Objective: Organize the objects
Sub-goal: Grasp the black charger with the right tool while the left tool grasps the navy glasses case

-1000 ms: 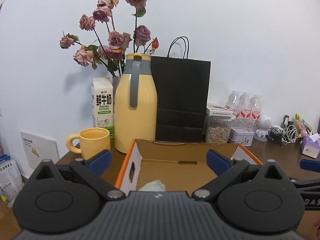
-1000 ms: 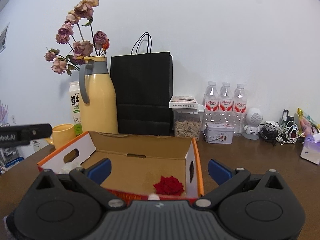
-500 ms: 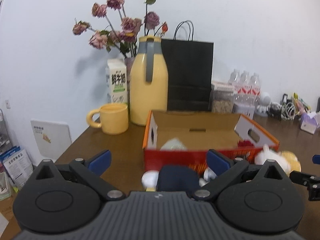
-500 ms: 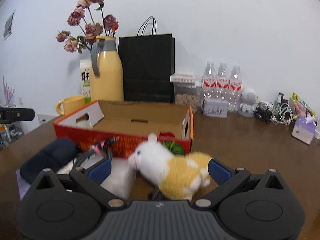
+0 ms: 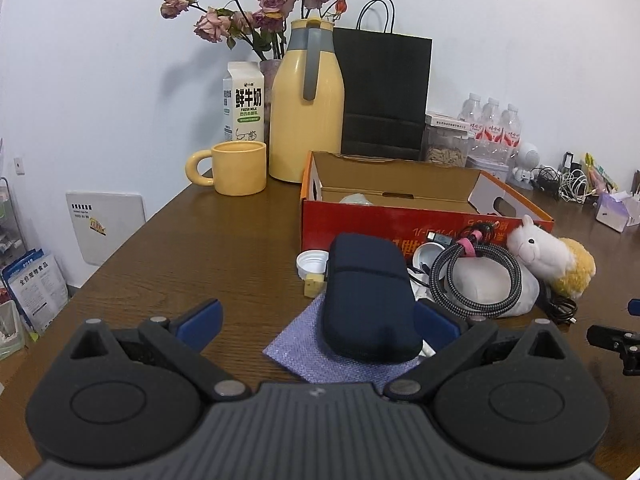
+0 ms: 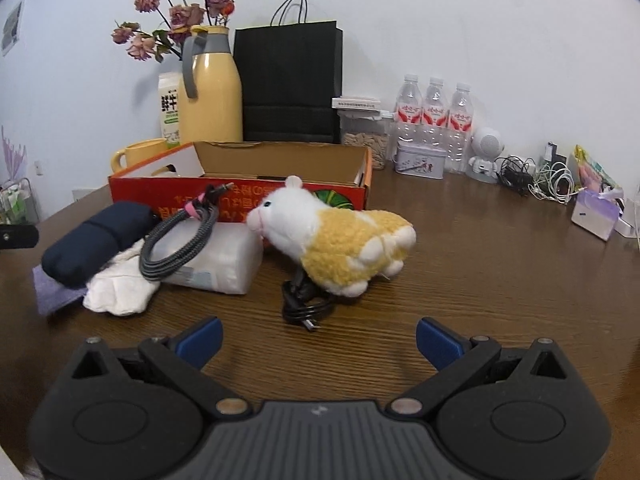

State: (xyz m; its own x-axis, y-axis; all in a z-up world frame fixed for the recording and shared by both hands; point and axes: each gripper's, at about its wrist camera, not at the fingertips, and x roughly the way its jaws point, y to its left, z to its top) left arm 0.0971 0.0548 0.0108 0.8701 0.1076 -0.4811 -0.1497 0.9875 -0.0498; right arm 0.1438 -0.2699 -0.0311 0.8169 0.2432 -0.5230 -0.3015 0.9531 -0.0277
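Both grippers pulled back from orange cardboard box (image 5: 424, 216). Left gripper (image 5: 320, 320) open: centre on navy fabric pouch (image 5: 370, 300), then close. Right gripper (image 6: 318, 338) open, empty.

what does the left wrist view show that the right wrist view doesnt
Only the left wrist view shows the white bottle cap and small yellow cube beside the navy case.
Only the right wrist view shows the black cable under the plush alpaca and the grey tin.
Both show the orange box, braided cable, yellow jug and mug.
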